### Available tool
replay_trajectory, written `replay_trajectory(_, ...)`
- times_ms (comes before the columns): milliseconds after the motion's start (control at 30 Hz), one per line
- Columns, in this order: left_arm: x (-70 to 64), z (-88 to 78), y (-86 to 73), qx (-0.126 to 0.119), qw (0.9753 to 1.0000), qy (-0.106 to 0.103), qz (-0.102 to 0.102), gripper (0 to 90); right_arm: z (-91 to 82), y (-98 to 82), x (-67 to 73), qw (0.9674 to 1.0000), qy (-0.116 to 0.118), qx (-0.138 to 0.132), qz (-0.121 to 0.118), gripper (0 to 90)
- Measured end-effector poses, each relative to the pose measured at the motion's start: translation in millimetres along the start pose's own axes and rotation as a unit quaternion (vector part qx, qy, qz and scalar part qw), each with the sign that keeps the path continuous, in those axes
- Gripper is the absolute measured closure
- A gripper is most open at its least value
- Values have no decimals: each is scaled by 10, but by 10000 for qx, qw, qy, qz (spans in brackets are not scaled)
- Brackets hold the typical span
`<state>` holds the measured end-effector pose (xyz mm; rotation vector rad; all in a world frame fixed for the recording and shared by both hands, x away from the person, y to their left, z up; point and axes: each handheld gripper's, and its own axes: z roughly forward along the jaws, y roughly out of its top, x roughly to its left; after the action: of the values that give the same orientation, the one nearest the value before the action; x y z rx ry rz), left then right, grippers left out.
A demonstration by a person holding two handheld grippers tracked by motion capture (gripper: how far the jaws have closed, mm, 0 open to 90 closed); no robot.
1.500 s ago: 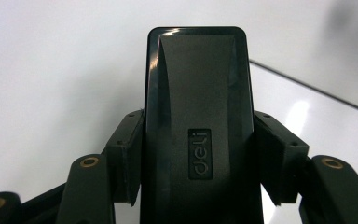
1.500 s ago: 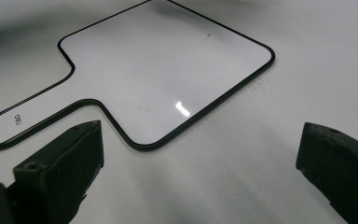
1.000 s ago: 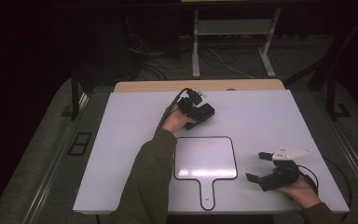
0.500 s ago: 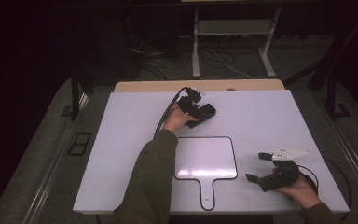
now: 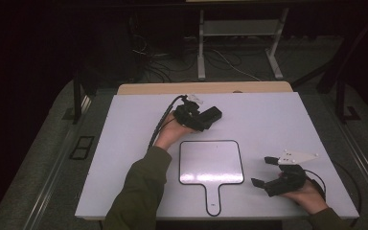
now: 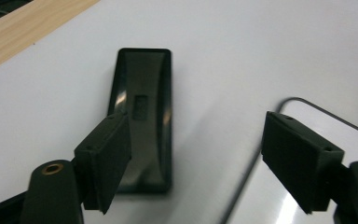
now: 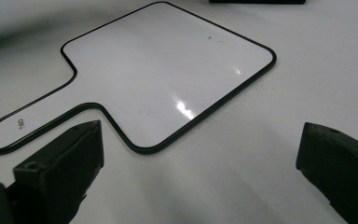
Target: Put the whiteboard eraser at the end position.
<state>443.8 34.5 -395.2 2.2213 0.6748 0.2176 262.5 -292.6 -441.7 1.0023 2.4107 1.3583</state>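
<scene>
— One black eraser (image 6: 142, 123) lies flat on the white worktop (image 5: 278, 120), just beyond the left tool (image 5: 206, 117), whose jaws have just been opening and press on nothing

— And the rest?

— One handled whiteboard (image 7: 163, 79); the right tool (image 5: 268, 172) gapes empty beside it, and its view shows the handle's small print

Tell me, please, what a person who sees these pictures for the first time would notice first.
First comes the white paddle-shaped board with its black rim, lying flat in the middle of the white table. Next is the black oblong block, the eraser perhaps, lying on the table beyond the board, with the left gripper open just over it. The right gripper rests open at the board's right.
</scene>
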Motion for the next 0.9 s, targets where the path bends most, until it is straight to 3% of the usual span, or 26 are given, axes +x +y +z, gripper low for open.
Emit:
replay_trajectory(100, -66, -132, -95, -25, 9999, 31, 112, 187, 5, 0, 1, 10000, 2, 6, 18, 0)
replay_trajectory(133, -97, -159, -124, -67, 10000, 46, 23, 183, 9, -1, 2, 10000, -1, 13, 30, 0)
replay_trajectory(800, -460, -766, -866, -437, 9987, 209, -146, 56, 32, -15, -20, 9999, -57, 20, 104, 0)
replay_trajectory(900, -512, -828, -971, -476, 9982, 318, -167, 24, 28, -18, -23, 9999, -65, 19, 101, 0)
